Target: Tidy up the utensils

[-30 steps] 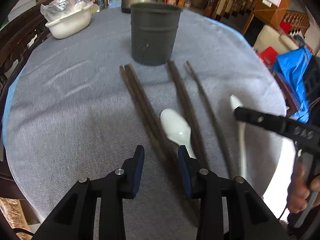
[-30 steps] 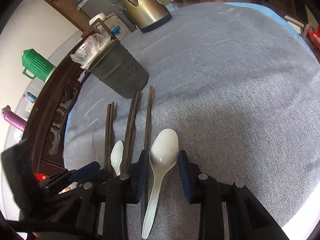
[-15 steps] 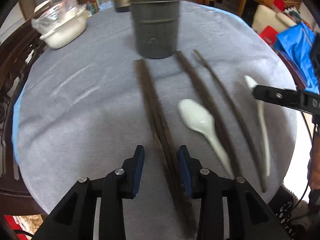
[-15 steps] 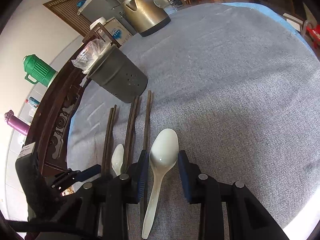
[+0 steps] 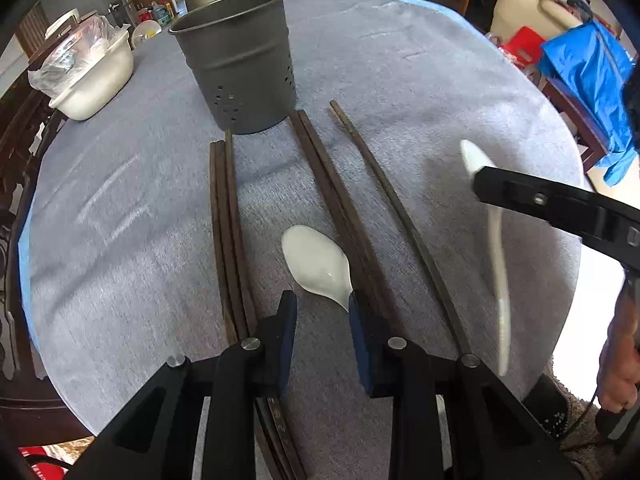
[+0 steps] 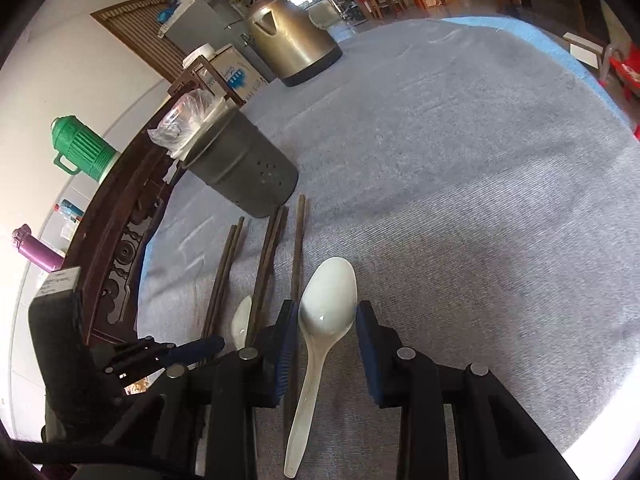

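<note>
A round table (image 5: 400, 80) with a grey cloth carries all the items. A brass-coloured kettle (image 6: 292, 46) stands at the far edge. A white basin (image 5: 96, 80) holding a clear plastic bag sits near the left edge. A grey perforated holder (image 5: 240, 68) stands upright toward the middle, empty as far as visible.

Dark chopsticks (image 5: 224, 220) lie in three groups on the cloth, their far tips just beside the holder base.

The left gripper (image 5: 322, 312) has its jaws spread above the near edge; a white spoon (image 5: 316, 266) lies on the cloth with its handle passing between the pads, not pinched.

The right gripper (image 6: 326, 328) is likewise spread, straddling a second white spoon (image 6: 326, 308) lying to the right of the chopsticks.
</note>
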### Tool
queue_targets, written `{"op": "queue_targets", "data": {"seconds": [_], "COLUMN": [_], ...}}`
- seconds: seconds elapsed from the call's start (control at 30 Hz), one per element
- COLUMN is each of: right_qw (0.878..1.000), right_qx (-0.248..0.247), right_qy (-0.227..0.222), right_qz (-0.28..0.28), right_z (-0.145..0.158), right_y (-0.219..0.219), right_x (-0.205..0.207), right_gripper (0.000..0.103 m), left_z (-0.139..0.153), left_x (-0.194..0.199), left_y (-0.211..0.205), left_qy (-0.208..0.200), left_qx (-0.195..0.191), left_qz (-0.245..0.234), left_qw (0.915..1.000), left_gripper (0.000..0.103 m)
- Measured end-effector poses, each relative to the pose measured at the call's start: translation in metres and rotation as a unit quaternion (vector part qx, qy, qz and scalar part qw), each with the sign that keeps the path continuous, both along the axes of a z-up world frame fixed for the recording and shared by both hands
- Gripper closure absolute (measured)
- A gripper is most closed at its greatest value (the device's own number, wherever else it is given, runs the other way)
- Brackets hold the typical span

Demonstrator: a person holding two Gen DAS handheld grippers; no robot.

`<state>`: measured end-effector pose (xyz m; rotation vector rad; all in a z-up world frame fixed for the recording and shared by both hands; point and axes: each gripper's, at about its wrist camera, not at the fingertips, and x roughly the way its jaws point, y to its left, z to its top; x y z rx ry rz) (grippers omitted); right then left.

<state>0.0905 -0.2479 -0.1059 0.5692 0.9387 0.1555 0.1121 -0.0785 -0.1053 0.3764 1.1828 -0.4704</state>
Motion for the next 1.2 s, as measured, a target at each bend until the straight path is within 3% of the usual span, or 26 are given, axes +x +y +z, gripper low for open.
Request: {"op": "queue_targets", "data": {"seconds": [0.47, 0.8, 0.93, 1.07, 1.2], "right_qw": [1.0, 1.0, 1.0, 0.999, 0.994], "right_qx": [0.014, 0.011, 0.003, -0.007, -0.016], "right_qy": [-0.008, -0.006, -0.017, -0.05, -0.109], "right_qz": [-0.004, 0.0, 0.004, -0.003, -0.02], "right_z": [-0.005, -0.006, 0.001, 0.02, 0.051], "right_y": [-0.015, -0.011, -0.009, -0.01, -0.007], "right_x": [-0.003, 0.002, 0.008, 0.024, 0.047], "right_gripper": [0.071, 0.071, 0.071, 0.071, 0.071], "left_z": [-0.002, -0.001, 0.023, 0.068, 0.119], "left_x": [0.05, 0.055, 0.049, 0.052, 0.064], "left_y": [-0.015, -0.016, -0.001, 0.013, 0.033], "left_qy": [0.035, 0.014, -0.008, -0.054, -0.133], "left_qx": [-0.035, -0.058, -0.081, -0.117, -0.153], "left_qz": [0.023, 0.021, 0.023, 0.035, 0.068], "left_qw": [0.9985, 0.998, 0.9965, 0.9911, 0.9769], "left_gripper": [0.07, 0.071, 0.071, 0.071, 0.071]}}
